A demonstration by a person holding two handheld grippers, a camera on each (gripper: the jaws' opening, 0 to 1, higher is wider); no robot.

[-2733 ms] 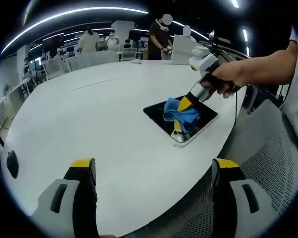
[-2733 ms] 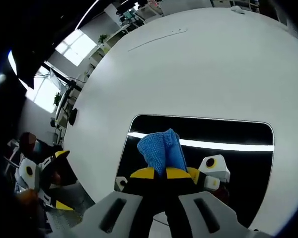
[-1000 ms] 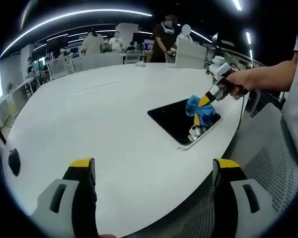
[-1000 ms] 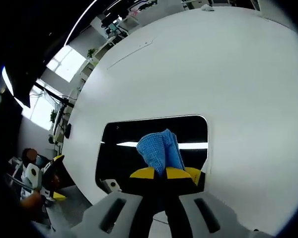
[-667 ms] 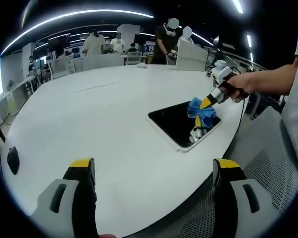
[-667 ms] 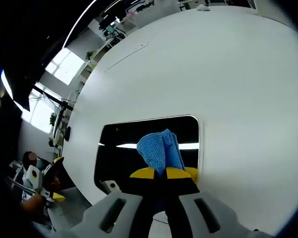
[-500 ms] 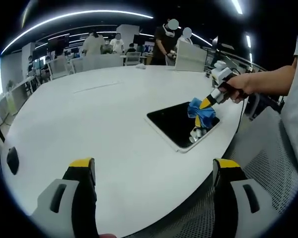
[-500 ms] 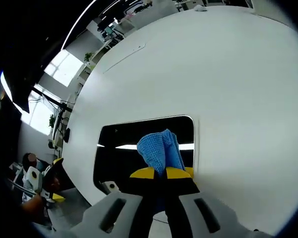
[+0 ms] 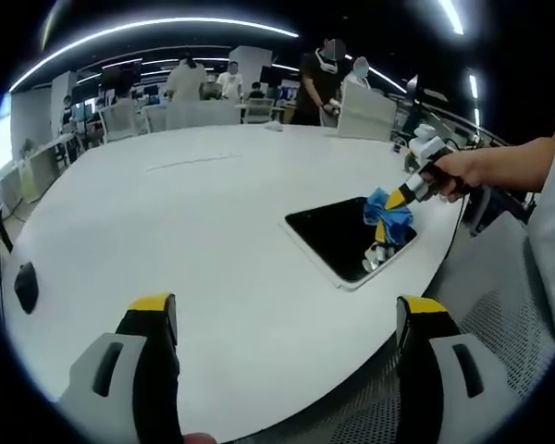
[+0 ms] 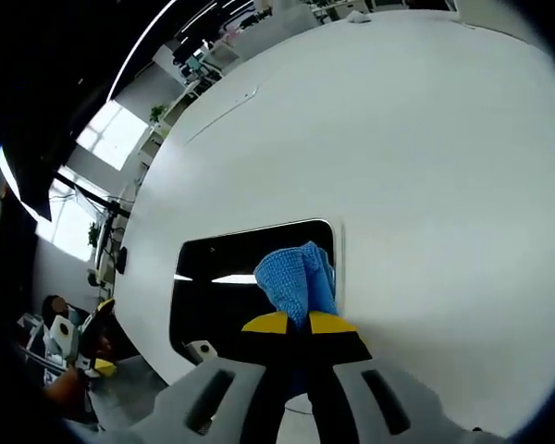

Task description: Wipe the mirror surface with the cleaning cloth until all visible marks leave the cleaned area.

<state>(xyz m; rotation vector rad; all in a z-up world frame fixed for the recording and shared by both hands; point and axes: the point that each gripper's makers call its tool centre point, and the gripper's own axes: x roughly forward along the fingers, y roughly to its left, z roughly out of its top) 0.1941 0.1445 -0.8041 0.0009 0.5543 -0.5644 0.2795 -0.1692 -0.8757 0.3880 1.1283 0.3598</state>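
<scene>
A dark rectangular mirror point(image 9: 344, 240) point(image 10: 217, 287) with a white frame lies flat near the edge of the round white table point(image 9: 166, 213) point(image 10: 416, 139). My right gripper point(image 10: 302, 323) point(image 9: 395, 197) is shut on a blue cleaning cloth point(image 10: 297, 276) point(image 9: 386, 212). It presses the cloth on the mirror's end nearest the person's hand point(image 9: 462, 170). The gripper's reflection shows in the glass below the cloth. My left gripper point(image 9: 287, 319) stands open low over the table's near edge, well apart from the mirror, with nothing between its jaws.
A small black object point(image 9: 25, 287) lies at the table's left edge. A mesh chair point(image 9: 499, 324) stands beside the mirror's side of the table. Several people point(image 9: 319, 79) and chairs point(image 9: 180, 111) are beyond the far edge.
My right gripper has slid the cloth across the mirror from its middle to the end by the hand. The left gripper stays open in place.
</scene>
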